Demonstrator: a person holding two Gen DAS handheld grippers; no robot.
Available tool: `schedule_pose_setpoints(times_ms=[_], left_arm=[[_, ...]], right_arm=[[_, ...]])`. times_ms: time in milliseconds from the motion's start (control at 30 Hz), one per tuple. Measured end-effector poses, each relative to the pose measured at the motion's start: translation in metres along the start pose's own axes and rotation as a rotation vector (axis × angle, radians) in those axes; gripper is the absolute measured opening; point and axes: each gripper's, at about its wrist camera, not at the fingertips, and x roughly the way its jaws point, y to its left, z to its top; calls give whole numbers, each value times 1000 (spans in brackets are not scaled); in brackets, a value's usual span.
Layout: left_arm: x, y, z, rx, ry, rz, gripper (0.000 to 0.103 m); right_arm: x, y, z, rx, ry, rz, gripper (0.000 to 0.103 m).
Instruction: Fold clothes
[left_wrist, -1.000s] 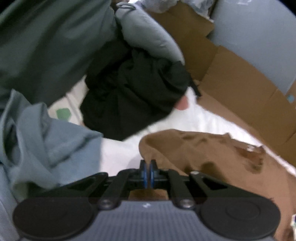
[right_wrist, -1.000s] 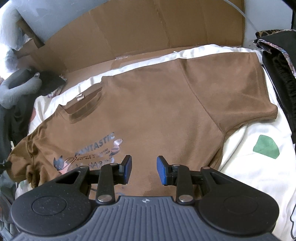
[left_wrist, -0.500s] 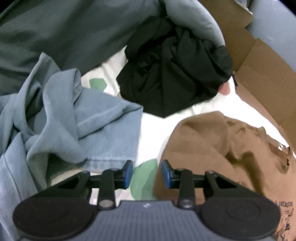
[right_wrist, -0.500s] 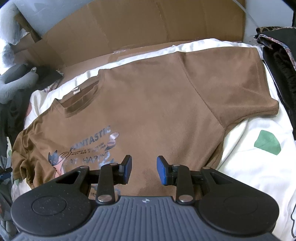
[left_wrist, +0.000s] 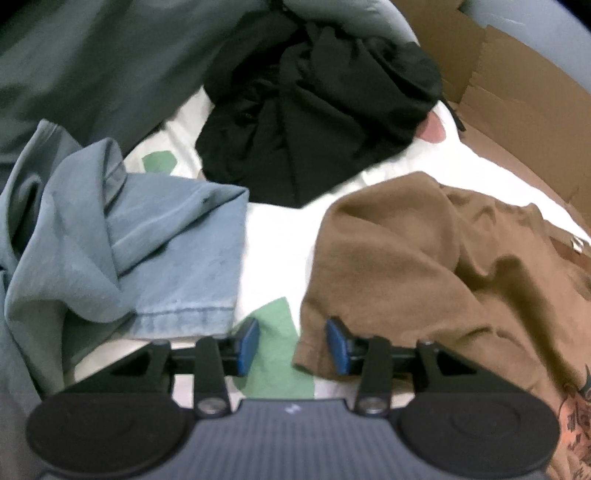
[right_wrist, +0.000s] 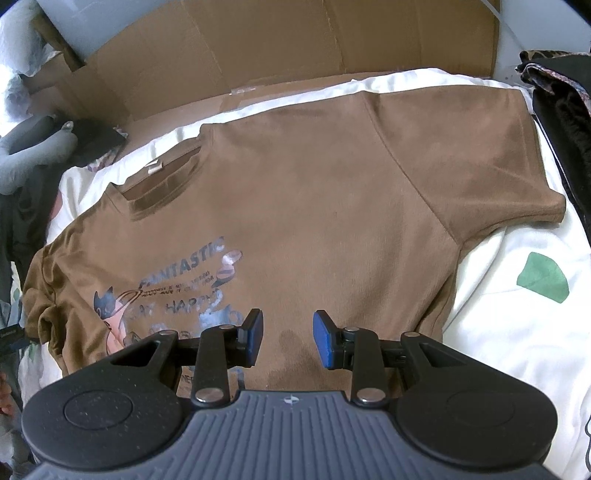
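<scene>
While the brown T-shirt (right_wrist: 314, 192) is lying unfolded on the bed (right_wrist: 517, 332), the left hand-held gripper (left_wrist: 291, 345) is opening beside its bunched sleeve; the right hand-held gripper (right_wrist: 288, 338) is hovering half-open, holding nothing.

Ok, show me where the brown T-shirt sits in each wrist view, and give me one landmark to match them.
Left wrist: brown T-shirt fills the lower right, its crumpled sleeve by the right finger.
Right wrist: it lies spread flat across the centre, print at lower left.
Shared landmark: the white sheet with green patches underneath.
</scene>
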Motion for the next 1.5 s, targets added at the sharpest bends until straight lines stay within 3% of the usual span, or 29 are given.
schedule_pose_setpoints(times_ms=[333,400,467,600,833,1200,1500], left_arm=[[-9,-9,-19,59,-25,-44,33],[-8,-4,-17,19,-20,-63,24],[-11,-1,-13,7,-19,-70,4],[-26,2,0,67,-45,-14,4],[-51,20,39,81,-115,30,3],[-21,41,67,80,-44,114,4],[-6,51,67,74,8,163,4]], right_arm=[[5,-2,-2,8,10,-13,41],[4,-1,-2,5,9,-14,42],[4,0,-3,1,10,-11,42],[1,1,-3,-9,4,-8,42],[3,2,-2,-4,6,-6,42],[6,7,-2,-17,10,-6,42],[12,11,-2,-23,22,-7,42]])
